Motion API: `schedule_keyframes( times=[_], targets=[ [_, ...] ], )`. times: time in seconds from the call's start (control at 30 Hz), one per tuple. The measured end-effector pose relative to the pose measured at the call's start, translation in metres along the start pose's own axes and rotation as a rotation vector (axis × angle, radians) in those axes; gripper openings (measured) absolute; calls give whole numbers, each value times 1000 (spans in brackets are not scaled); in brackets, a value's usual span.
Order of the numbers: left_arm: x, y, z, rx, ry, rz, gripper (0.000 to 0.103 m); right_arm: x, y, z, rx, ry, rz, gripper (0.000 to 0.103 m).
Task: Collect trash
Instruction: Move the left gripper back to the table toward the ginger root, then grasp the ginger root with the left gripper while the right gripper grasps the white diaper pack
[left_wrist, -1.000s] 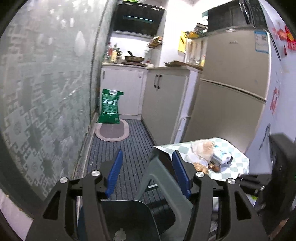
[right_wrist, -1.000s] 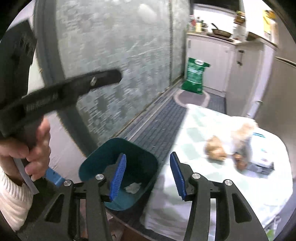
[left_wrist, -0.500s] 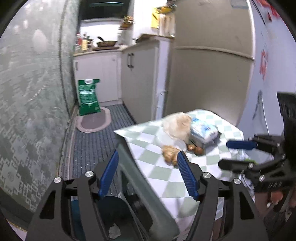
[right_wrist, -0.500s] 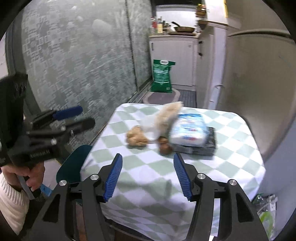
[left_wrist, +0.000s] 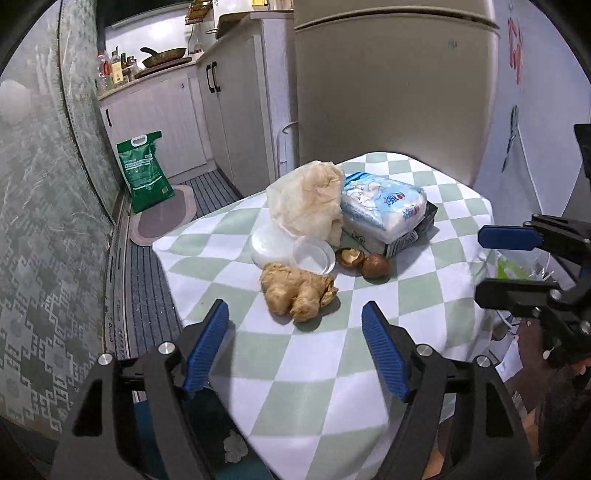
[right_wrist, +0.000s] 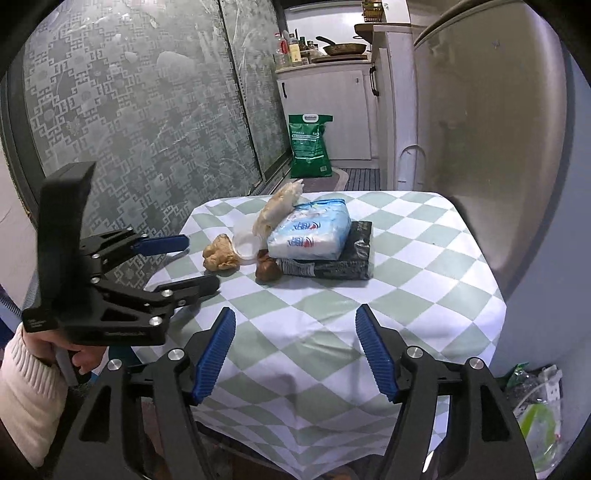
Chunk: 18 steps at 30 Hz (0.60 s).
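A second ago both views looked down at a teal bin beside the surface, with the left claw's blue pads fairly close together; now both cameras face the checked cloth on the surface (left_wrist: 325, 373) and the things on it. The left claw (left_wrist: 295, 345) has just been opening and its jaws stand well apart with nothing between them; the piece of ginger (left_wrist: 295, 291) lies just ahead of its tips, on the cloth. Beyond the ginger are a clear plastic lid (left_wrist: 314, 254) and two brown mushrooms (left_wrist: 364, 260), then a crumpled bag (left_wrist: 306, 203) leaning on a blue-and-white pack of tissues (left_wrist: 382, 206), which rests on a dark flat packet (left_wrist: 410, 236). The right claw (right_wrist: 295, 350) has likewise just been opening, its jaws apart and empty, hanging over the near part of the cloth, with the same cluster farther ahead and a little to its left. In the right wrist view the left claw is seen from the side, near the ginger, gripped by a hand (right_wrist: 79, 356) in a cream sleeve (right_wrist: 29, 391). The bin, which filled the lower part of both earlier views, now shows only as a teal edge (left_wrist: 151, 421) below the left claw, with a scrap of paper (left_wrist: 234, 448) in it. A fridge (left_wrist: 391, 85) stands behind the surface and a green sack (left_wrist: 144, 171) leans on the floor farther back.
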<state>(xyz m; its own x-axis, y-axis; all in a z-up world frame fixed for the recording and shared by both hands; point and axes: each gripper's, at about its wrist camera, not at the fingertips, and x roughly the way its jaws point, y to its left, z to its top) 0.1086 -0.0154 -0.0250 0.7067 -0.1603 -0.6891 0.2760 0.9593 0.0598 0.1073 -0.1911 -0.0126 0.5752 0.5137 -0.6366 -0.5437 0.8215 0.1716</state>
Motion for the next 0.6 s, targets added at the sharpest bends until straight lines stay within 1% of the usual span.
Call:
schedule_keyframes(
  times=[0.13,0.2,0.33,0.37,0.43,0.6],
  targets=[
    [7,2,7,-16,14,-9,76,-1,-4,-3,2,0,7,72],
    [10,3,9,-19,17,-4,70,-4,-6,-5,-1,-18,3,72],
    [17,-1,12,-7,23,-3,63,-6,-11,-7,5,-20,6,74],
    [18,-2,12,-9,25,-9,59,-6,-12,-7,5,-21,7,75],
    [19,-2,12,-15,27,-17,48,-8,-13,-7,4,-27,9,75],
    [16,-1,9,-42,17,-25,47,-8,-10,-4,-6,-40,3,76]
  ],
)
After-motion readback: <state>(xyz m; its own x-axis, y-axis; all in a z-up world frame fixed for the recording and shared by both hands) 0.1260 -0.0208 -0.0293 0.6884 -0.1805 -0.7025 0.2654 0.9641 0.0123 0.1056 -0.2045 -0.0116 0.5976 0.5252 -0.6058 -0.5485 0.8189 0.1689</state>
